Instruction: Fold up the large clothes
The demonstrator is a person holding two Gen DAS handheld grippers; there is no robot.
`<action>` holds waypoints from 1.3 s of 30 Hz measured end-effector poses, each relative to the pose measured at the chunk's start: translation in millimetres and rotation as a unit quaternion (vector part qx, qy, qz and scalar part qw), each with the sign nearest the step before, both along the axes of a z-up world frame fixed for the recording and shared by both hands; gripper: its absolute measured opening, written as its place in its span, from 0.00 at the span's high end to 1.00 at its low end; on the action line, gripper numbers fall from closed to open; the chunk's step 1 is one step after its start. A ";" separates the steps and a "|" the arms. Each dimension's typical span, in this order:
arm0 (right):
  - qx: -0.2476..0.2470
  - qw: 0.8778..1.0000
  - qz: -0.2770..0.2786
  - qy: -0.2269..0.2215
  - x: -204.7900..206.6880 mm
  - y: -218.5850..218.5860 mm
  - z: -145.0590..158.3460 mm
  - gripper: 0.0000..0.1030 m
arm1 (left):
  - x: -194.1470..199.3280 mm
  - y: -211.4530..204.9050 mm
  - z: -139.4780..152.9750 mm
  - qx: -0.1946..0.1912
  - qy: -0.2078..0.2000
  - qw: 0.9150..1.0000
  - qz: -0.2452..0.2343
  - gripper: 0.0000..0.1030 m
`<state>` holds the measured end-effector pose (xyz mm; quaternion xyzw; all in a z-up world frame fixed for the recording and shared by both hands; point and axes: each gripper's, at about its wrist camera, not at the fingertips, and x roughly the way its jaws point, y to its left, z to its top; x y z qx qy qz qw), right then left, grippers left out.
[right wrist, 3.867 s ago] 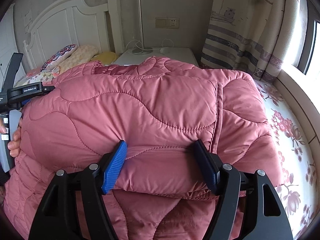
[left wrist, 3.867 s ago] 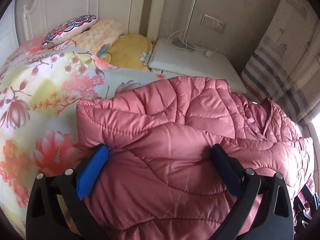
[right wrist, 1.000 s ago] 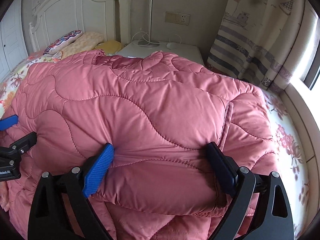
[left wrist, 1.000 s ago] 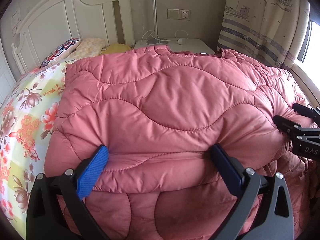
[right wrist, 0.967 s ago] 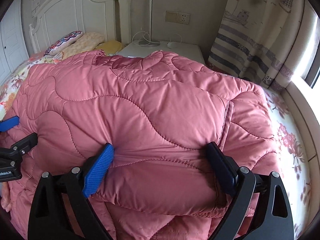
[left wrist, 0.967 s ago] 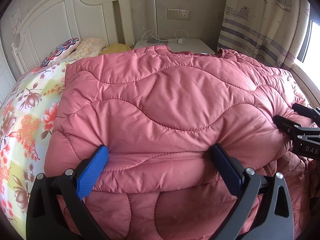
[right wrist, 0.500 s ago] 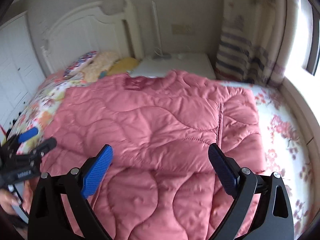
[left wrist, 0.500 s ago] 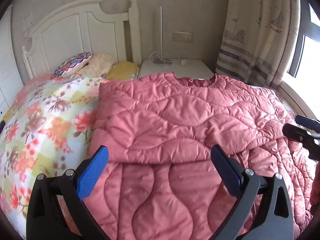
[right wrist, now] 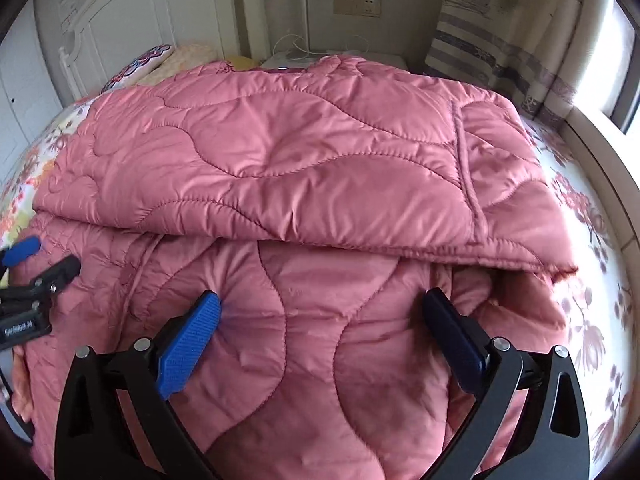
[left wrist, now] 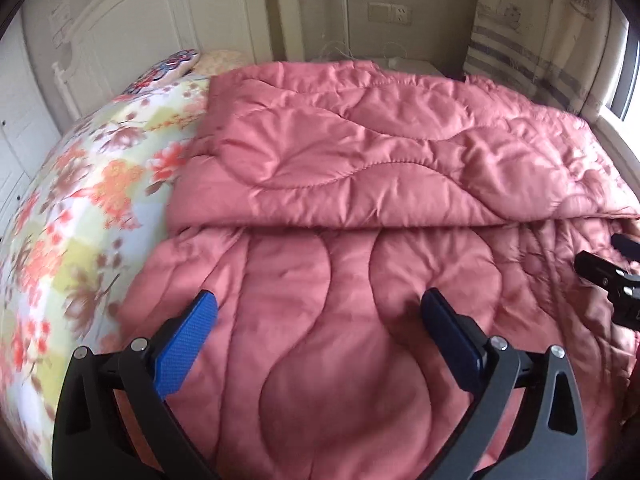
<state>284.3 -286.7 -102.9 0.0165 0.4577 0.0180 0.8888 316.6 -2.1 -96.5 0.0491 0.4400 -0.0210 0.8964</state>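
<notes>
A large pink quilted coat (left wrist: 360,168) lies on the bed, its far part folded over toward me so a folded edge runs across the middle; it also shows in the right wrist view (right wrist: 304,168). My left gripper (left wrist: 320,312) is open and empty, its fingertips resting on or just above the coat's near layer. My right gripper (right wrist: 320,312) is open and empty over the near layer too, below the folded edge. Each gripper shows at the other view's side: the right gripper (left wrist: 612,280) and the left gripper (right wrist: 36,276).
A floral bedsheet (left wrist: 80,200) covers the bed to the left and also shows at the right (right wrist: 592,240). Pillows (left wrist: 168,68) lie by the white headboard (left wrist: 160,20). A white nightstand (right wrist: 304,56) and a striped curtain (right wrist: 504,32) stand behind.
Both grippers let go of the coat's folded part and drew back. The folded part now lies flat on the lower layer, and both grippers sit lower over the near layer.
</notes>
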 end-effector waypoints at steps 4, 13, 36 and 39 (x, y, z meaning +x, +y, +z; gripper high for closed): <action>0.052 0.998 0.030 -0.030 -38.7 4.8 27.4 0.05 | -52.9 1.9 29.1 -0.040 -0.022 0.999 -0.015 0.02; -0.028 0.996 0.084 0.015 -96.6 30.5 -3.5 0.04 | -109.1 -46.5 -19.1 0.023 0.012 0.996 -0.086 0.02; -0.026 0.998 0.060 -0.027 -171.6 -4.5 8.8 0.04 | -165.0 5.3 -0.7 -0.010 -0.017 0.997 -0.070 0.02; -0.031 0.996 0.068 -0.045 -189.4 -11.6 18.2 0.04 | -180.8 16.0 -0.9 0.002 -0.025 0.997 -0.071 0.02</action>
